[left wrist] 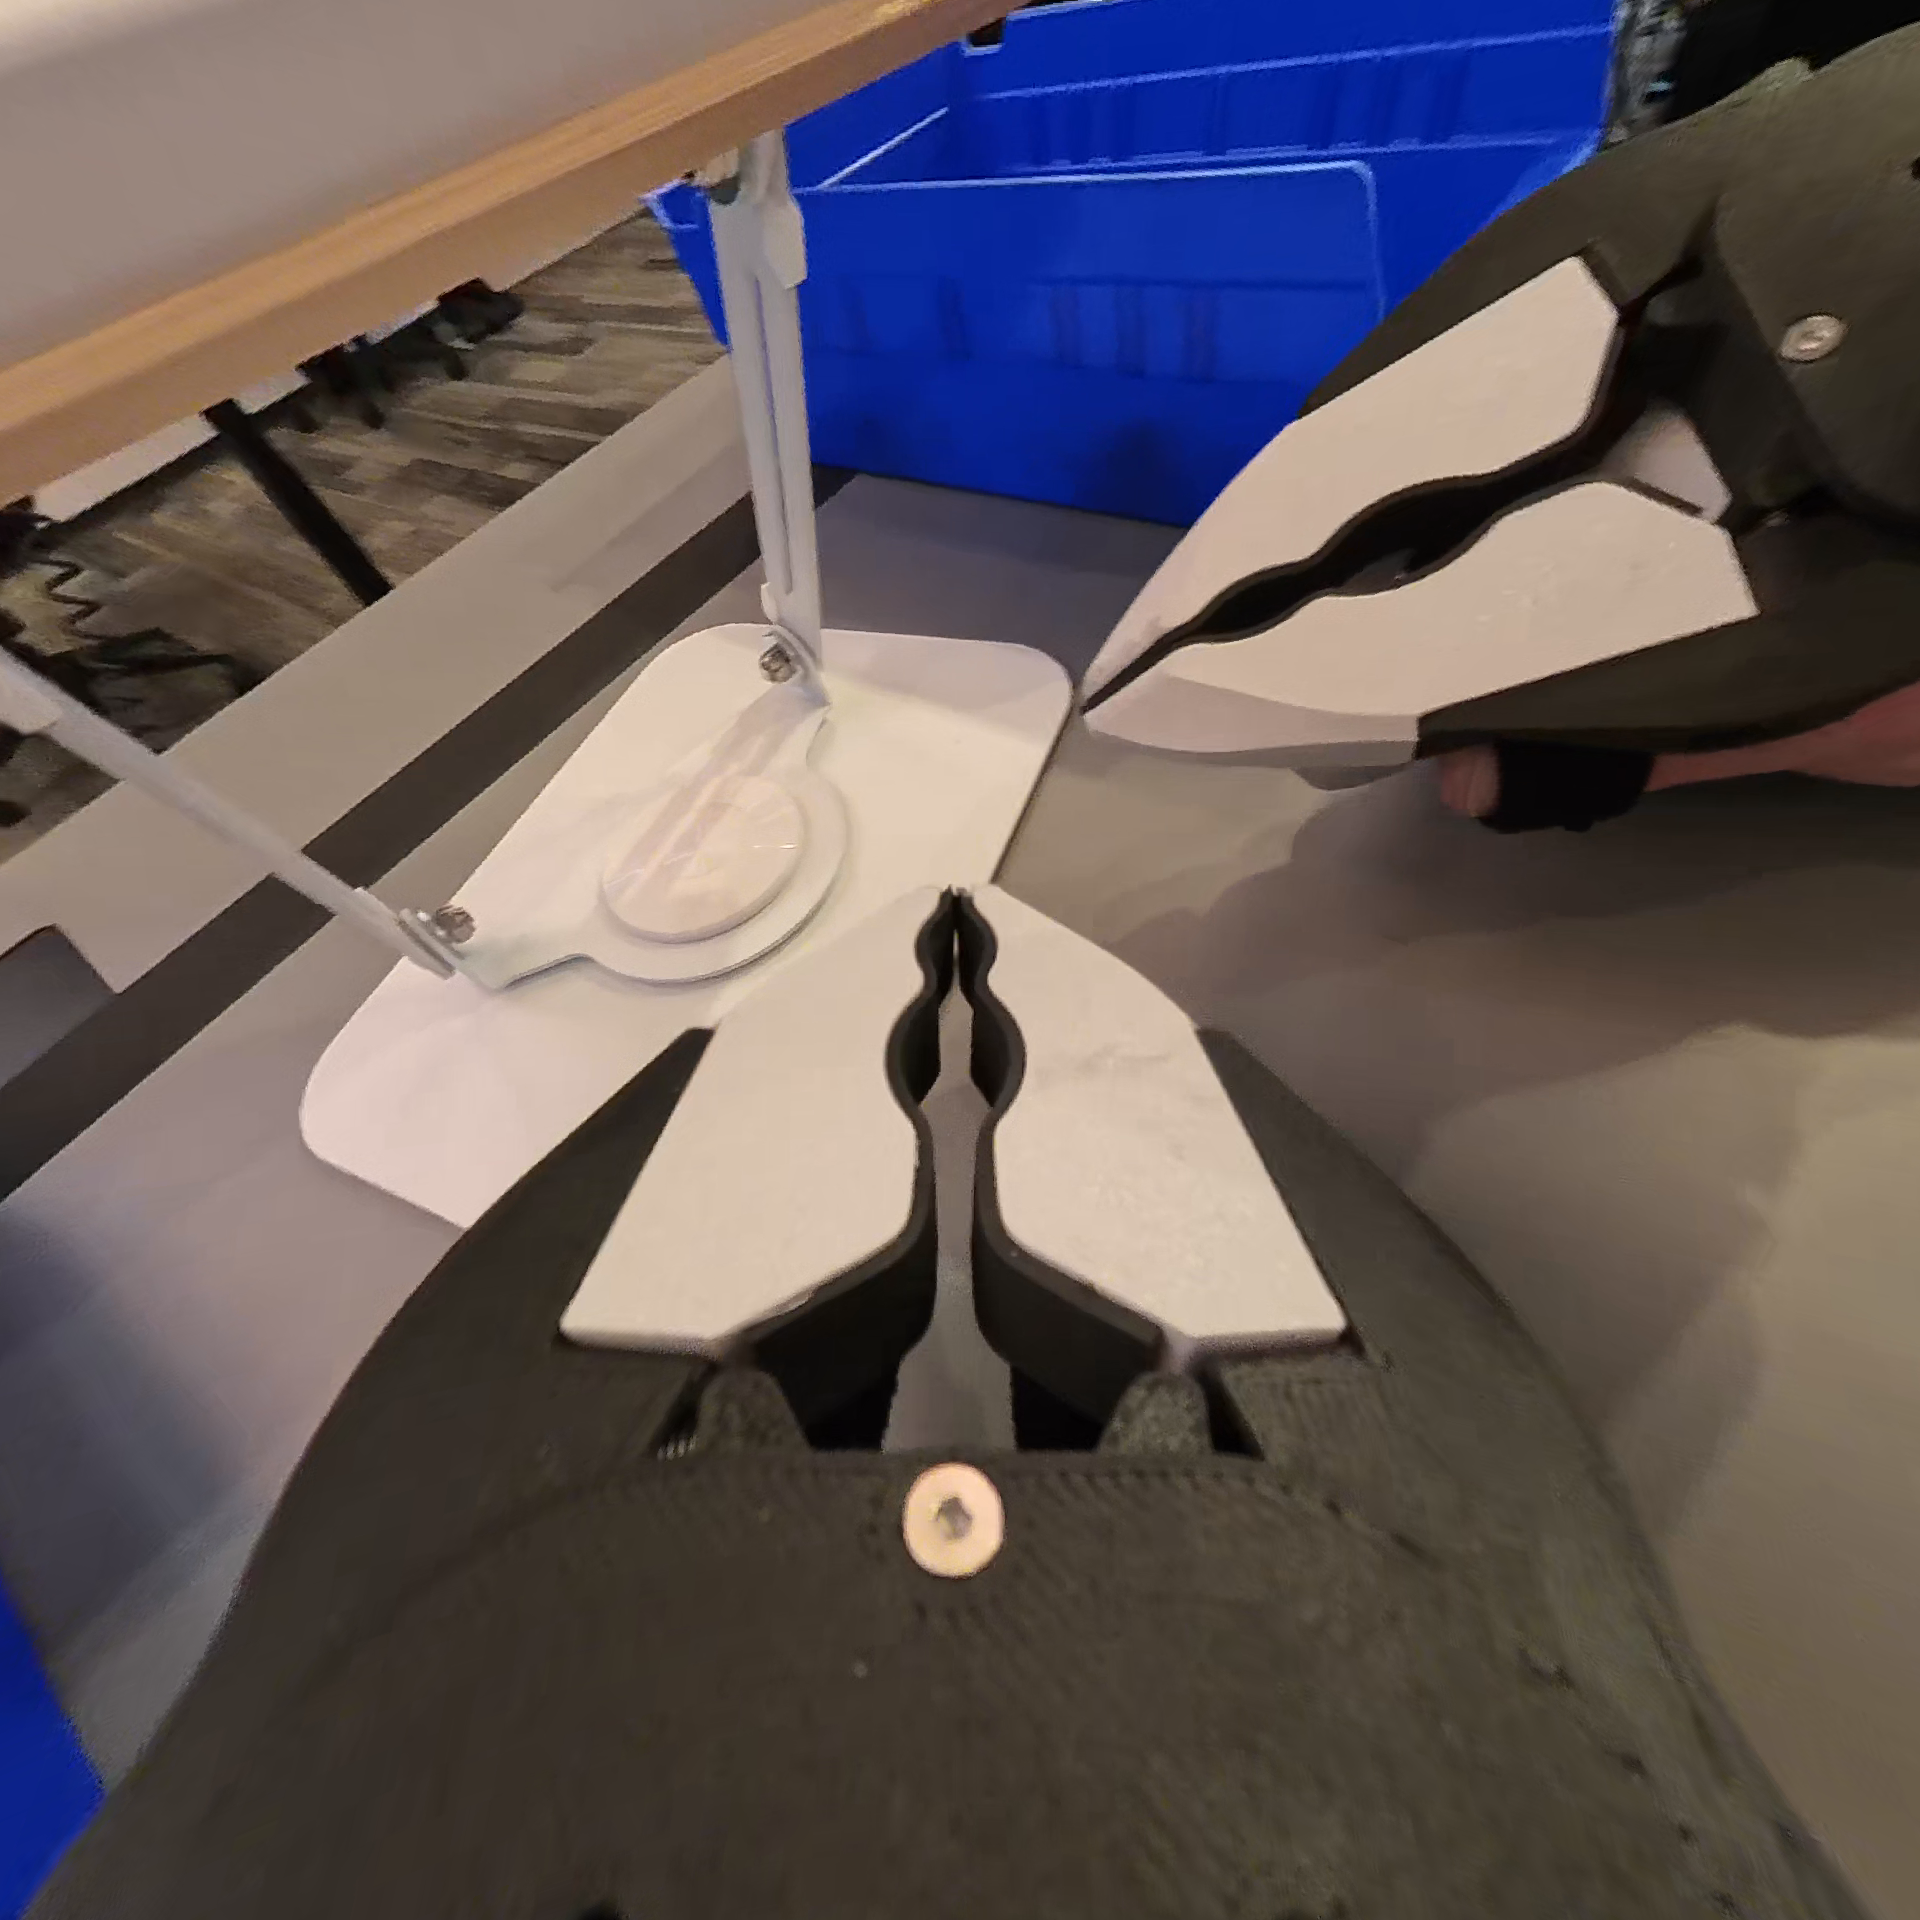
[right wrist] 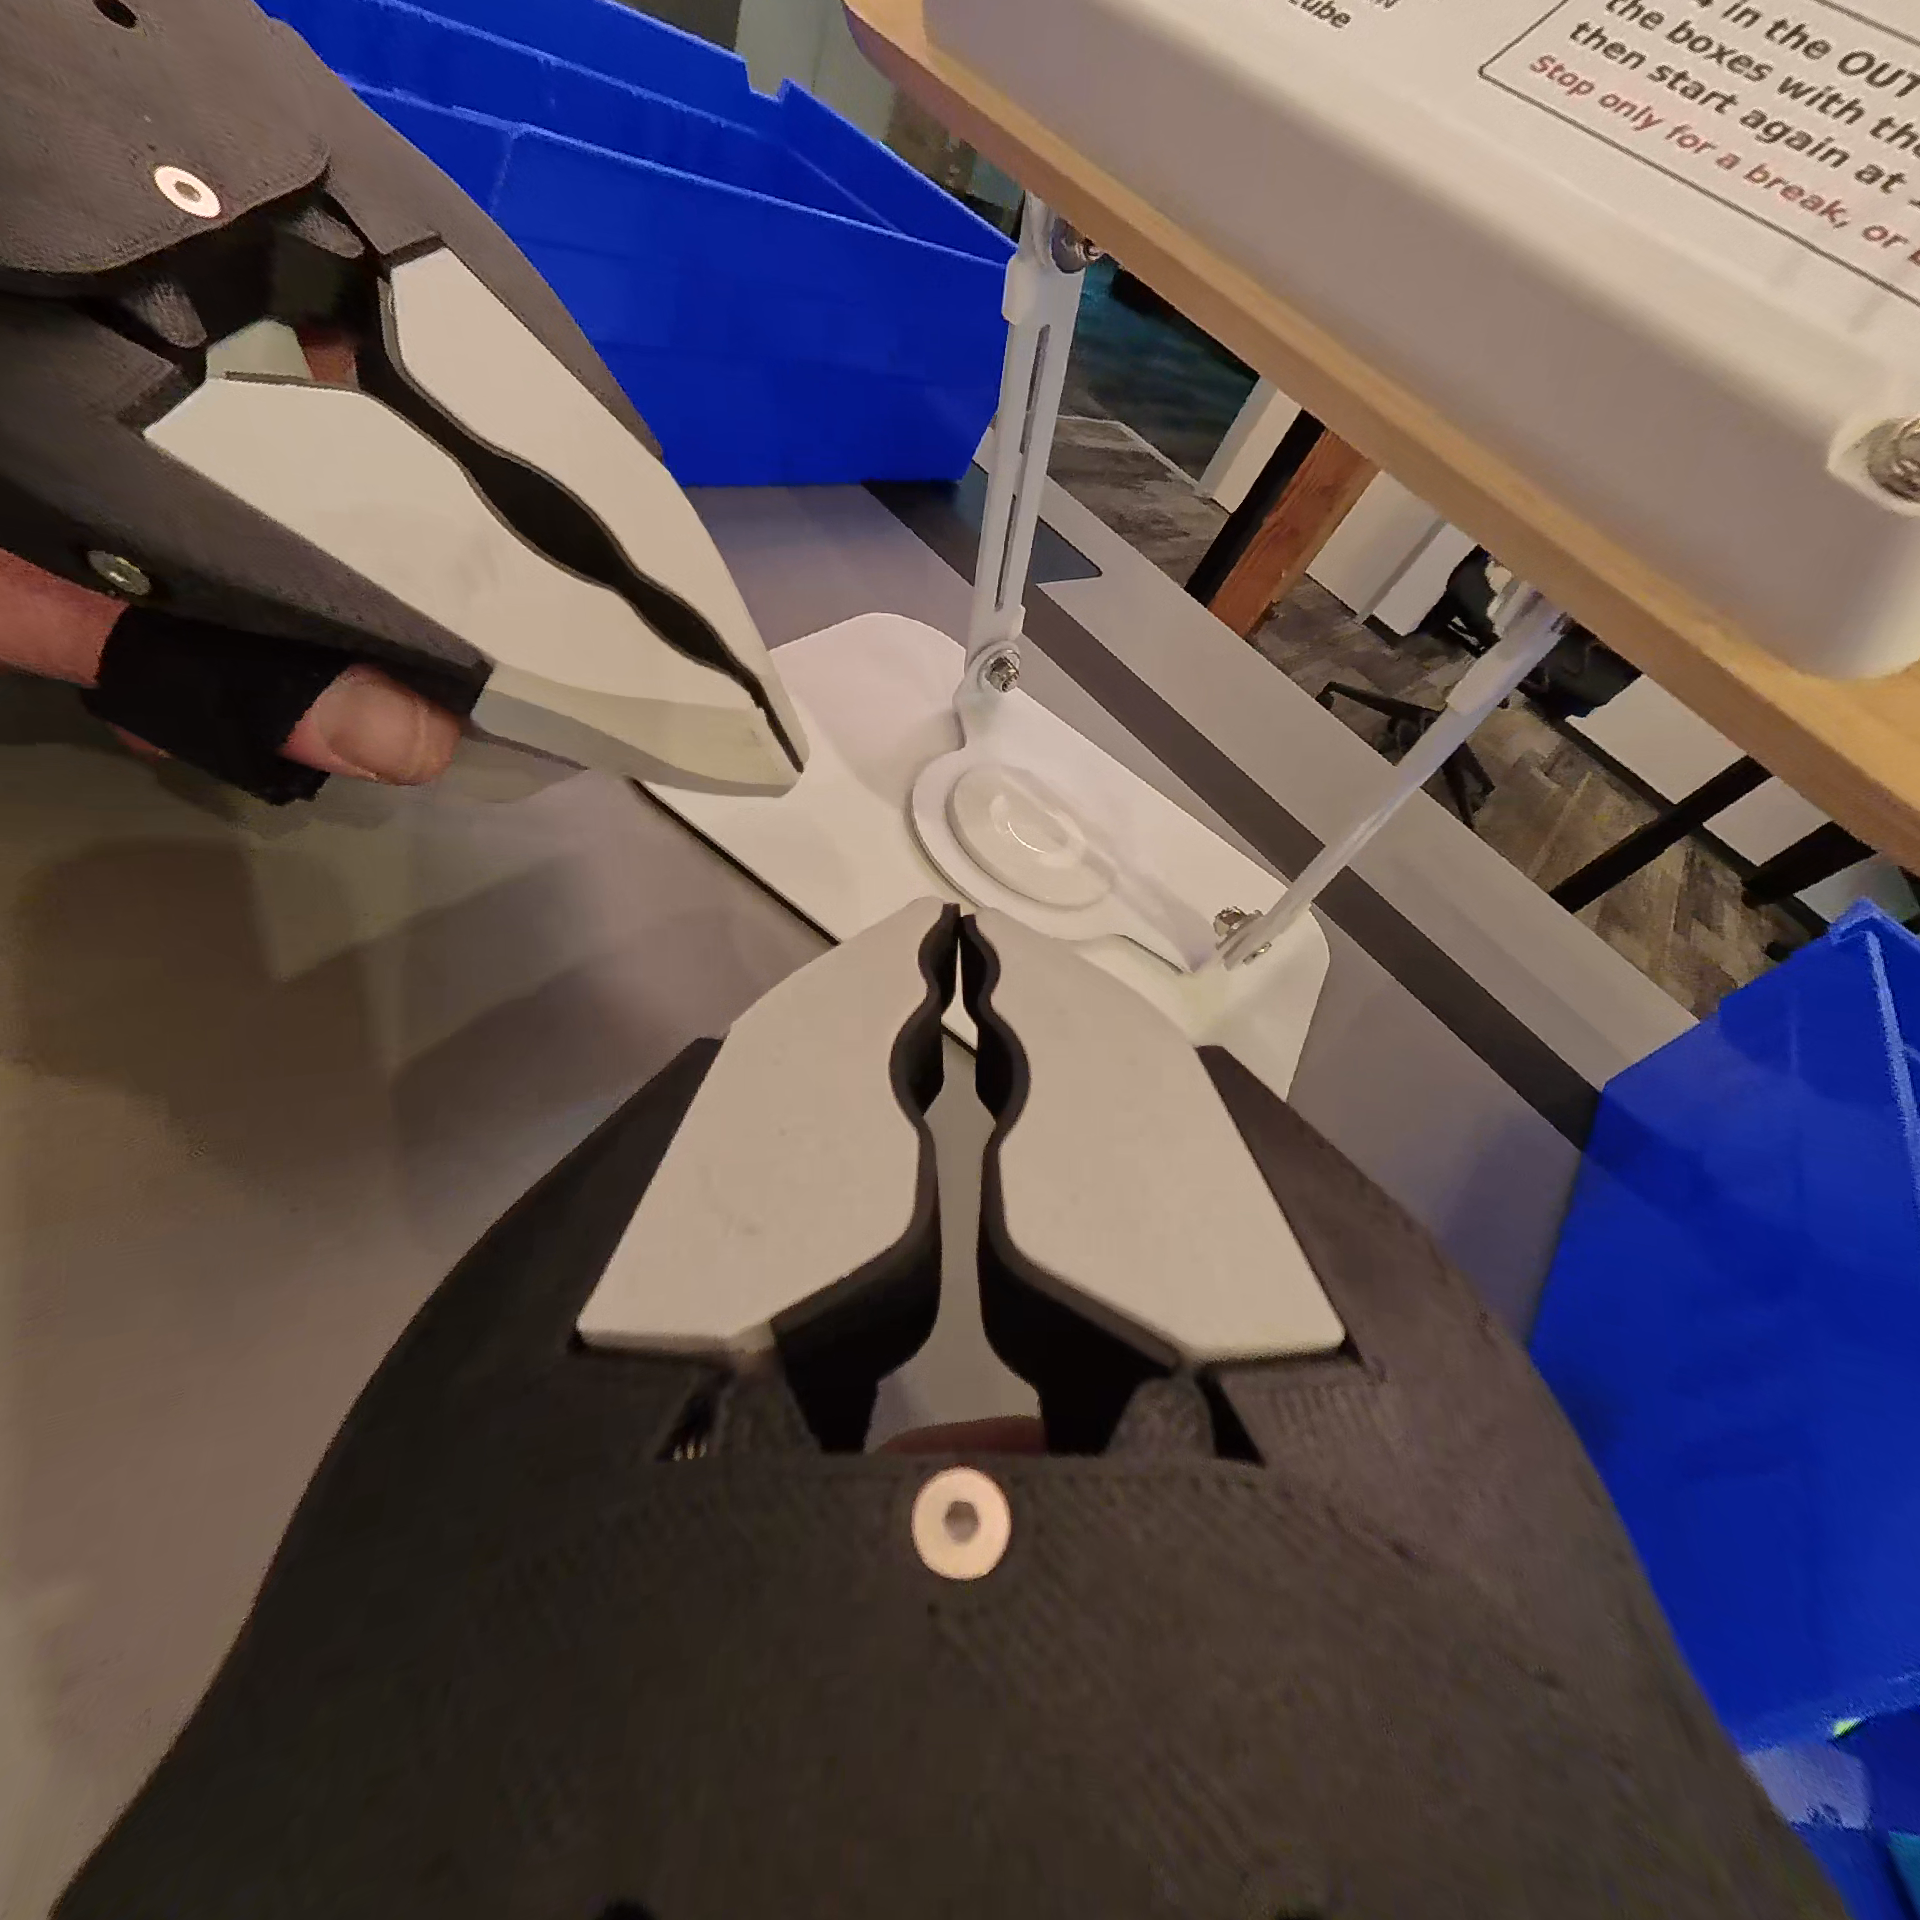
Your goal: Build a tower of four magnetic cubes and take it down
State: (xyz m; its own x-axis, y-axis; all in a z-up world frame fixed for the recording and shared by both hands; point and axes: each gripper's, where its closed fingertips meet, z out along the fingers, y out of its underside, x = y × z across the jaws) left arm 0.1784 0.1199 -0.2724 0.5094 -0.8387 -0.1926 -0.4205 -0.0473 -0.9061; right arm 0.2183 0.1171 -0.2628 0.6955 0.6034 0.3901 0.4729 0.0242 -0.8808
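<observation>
No magnetic cubes show in either view. My left gripper (left wrist: 957,896) is shut and empty, its tips over the near edge of a white base plate (left wrist: 935,748). My right gripper (right wrist: 957,914) is shut and empty too, tips at the same plate (right wrist: 862,686). Each gripper shows in the other's view: the right one (left wrist: 1091,694) comes in from the right of the left wrist view, the left one (right wrist: 795,764) from the left of the right wrist view. Both point at the plate, tips close together but apart.
The white plate carries a round disc (left wrist: 701,862) and two thin white struts (left wrist: 774,416) holding a wood-edged board (left wrist: 416,208) overhead. Blue bins stand behind (left wrist: 1091,312) and at the right (right wrist: 1745,1299). The grey tabletop (left wrist: 1455,1039) lies around. A gloved hand (right wrist: 260,707) holds the left gripper. The tips of one gripper are about 5 cm away from the tips of the other.
</observation>
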